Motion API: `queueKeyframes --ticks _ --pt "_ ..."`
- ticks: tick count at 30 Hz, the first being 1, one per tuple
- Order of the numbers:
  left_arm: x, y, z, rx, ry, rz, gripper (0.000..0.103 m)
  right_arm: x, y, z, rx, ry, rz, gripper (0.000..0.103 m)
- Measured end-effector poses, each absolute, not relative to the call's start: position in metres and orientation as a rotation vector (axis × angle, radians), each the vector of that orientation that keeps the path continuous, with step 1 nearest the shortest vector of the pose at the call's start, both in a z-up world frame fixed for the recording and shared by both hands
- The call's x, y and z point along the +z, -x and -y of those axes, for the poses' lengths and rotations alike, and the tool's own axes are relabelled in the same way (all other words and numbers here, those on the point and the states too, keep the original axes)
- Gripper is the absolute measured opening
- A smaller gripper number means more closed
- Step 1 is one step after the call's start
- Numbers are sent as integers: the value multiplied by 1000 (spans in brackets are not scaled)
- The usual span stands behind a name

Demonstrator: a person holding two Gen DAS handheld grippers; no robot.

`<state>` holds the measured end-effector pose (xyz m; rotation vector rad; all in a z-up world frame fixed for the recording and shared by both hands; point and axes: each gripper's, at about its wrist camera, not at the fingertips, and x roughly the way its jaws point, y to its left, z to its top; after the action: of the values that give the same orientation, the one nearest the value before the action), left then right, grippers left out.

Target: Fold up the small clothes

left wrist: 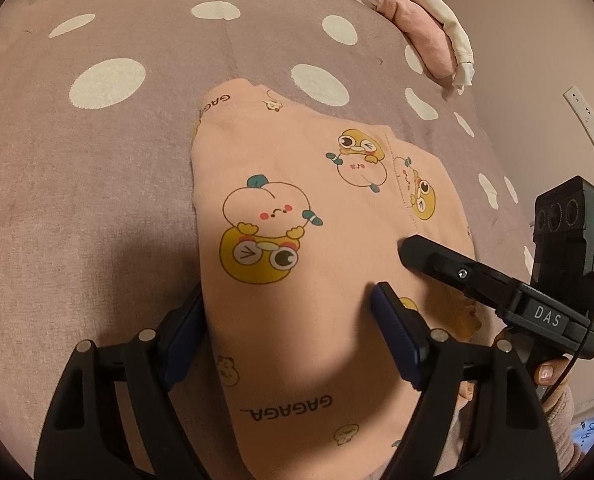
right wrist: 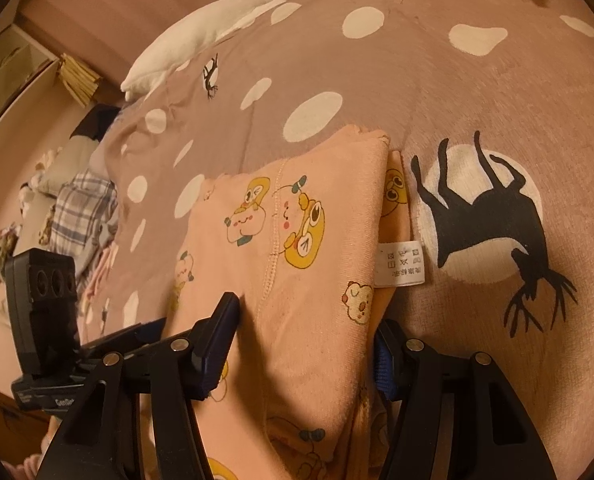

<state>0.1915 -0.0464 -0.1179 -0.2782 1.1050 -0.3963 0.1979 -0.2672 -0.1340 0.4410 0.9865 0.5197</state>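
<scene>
A small peach-pink garment (left wrist: 297, 240) printed with cartoon characters and "GAGAGA" lies partly folded on a mauve polka-dot bedspread (left wrist: 117, 168). My left gripper (left wrist: 285, 320) is open, its fingers straddling the garment's near part, one finger (left wrist: 393, 328) lying on the cloth, the other at its left edge. My right gripper (right wrist: 305, 332) is open too, straddling the garment's (right wrist: 297, 240) folded near end. A white care label (right wrist: 401, 264) sticks out at the garment's right edge. The right gripper's finger (left wrist: 429, 256) reaches in from the right in the left wrist view.
Folded pink and cream clothes (left wrist: 429, 36) lie at the bed's far right corner. A white pillow or cloth (right wrist: 201, 36) lies at the far edge. A black deer print (right wrist: 493, 216) is on the bedspread. A plaid garment pile (right wrist: 81, 208) sits beside the bed.
</scene>
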Motion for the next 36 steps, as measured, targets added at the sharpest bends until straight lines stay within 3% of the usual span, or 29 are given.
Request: queueKeyframes --ticks 10,21,36 --pt "-117 -190 49 -375 237 -1104 76 -129 -191 251 480 -302 -952 59" --pt "-116 -190 51 -358 218 -1106 69 -122 -186 243 451 -209 -904 42" --pt "-108 -186 51 -345 204 -1087 48 -111 -176 225 408 -82 -833 33"
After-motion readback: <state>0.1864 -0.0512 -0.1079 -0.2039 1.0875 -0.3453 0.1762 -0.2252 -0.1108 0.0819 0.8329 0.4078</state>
